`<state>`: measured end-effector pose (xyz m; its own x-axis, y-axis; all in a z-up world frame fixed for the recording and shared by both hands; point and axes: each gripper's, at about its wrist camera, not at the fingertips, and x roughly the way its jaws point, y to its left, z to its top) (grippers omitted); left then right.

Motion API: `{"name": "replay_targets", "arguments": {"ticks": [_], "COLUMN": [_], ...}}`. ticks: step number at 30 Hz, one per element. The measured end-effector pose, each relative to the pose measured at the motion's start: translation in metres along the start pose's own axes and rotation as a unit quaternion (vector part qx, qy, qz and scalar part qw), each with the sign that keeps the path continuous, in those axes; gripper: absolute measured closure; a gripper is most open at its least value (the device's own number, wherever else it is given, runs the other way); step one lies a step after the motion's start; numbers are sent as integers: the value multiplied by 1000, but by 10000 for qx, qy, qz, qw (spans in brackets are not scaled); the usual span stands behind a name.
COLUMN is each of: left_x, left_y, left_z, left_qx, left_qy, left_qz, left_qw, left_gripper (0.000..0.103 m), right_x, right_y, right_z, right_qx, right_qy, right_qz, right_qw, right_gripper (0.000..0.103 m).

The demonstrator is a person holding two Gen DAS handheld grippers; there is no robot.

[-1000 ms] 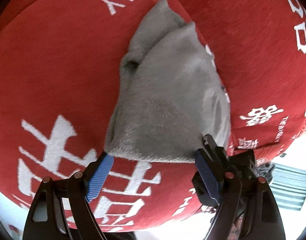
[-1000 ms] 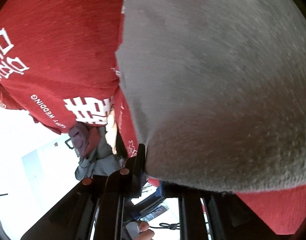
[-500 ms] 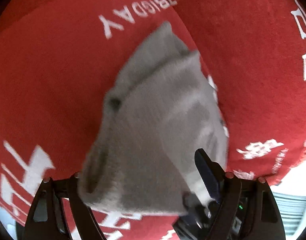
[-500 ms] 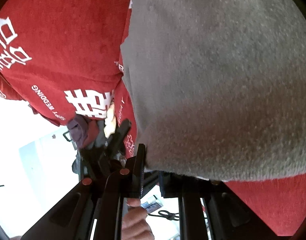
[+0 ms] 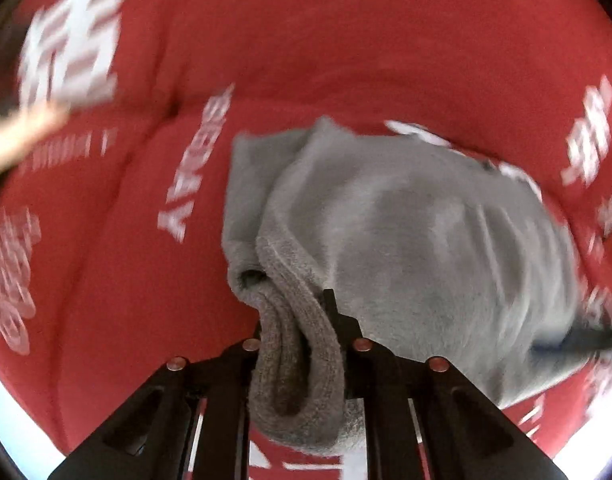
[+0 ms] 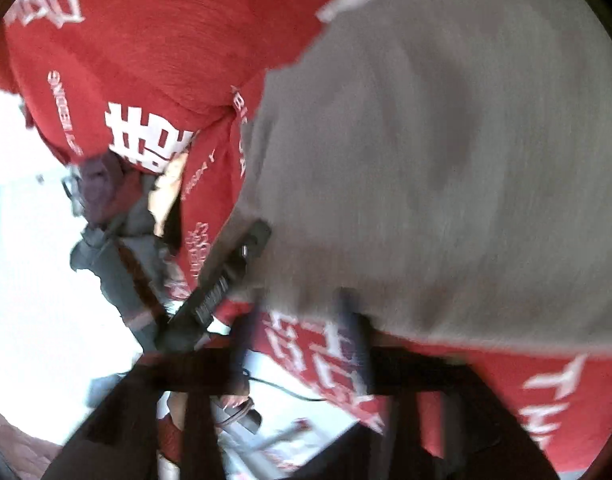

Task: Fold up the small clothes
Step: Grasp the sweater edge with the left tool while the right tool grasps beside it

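One red cloth (image 5: 345, 60) with white lettering covers the surface; the grey garment (image 5: 425, 240) lies bunched on it. Left claw (image 5: 302, 344) pinches its folded hem. Right claw (image 6: 302, 320) is blurred, so its grip cannot be told.

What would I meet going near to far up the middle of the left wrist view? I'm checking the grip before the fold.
Left tongs, shut on a bunched edge → the grey garment spreading beyond them → the red cloth with white lettering underneath and behind.
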<state>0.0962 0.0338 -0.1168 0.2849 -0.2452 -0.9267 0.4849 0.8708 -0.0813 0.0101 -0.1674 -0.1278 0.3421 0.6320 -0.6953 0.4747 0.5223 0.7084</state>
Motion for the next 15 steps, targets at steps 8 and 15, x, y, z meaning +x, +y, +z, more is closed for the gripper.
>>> {"name": "replay_targets", "arguments": {"ticks": [8,15], "left_x": [-18,-23], "left_y": [-38,-45], "left_z": [-3,-4], "left_qx": [1449,1720], "left_qy": [-514,-660], "left_qz": [123,21], "left_qw": [9880,9829], "left_gripper": [89,89], "right_x": [58,146], "right_y": [79,127], "right_z": [103,138], "right_qx": [-1152,-1894], "right_qy": [1263,2179], "right_qz": [-537,-1529], "right_qw": [9838,9451], "right_gripper": [20,13]}}
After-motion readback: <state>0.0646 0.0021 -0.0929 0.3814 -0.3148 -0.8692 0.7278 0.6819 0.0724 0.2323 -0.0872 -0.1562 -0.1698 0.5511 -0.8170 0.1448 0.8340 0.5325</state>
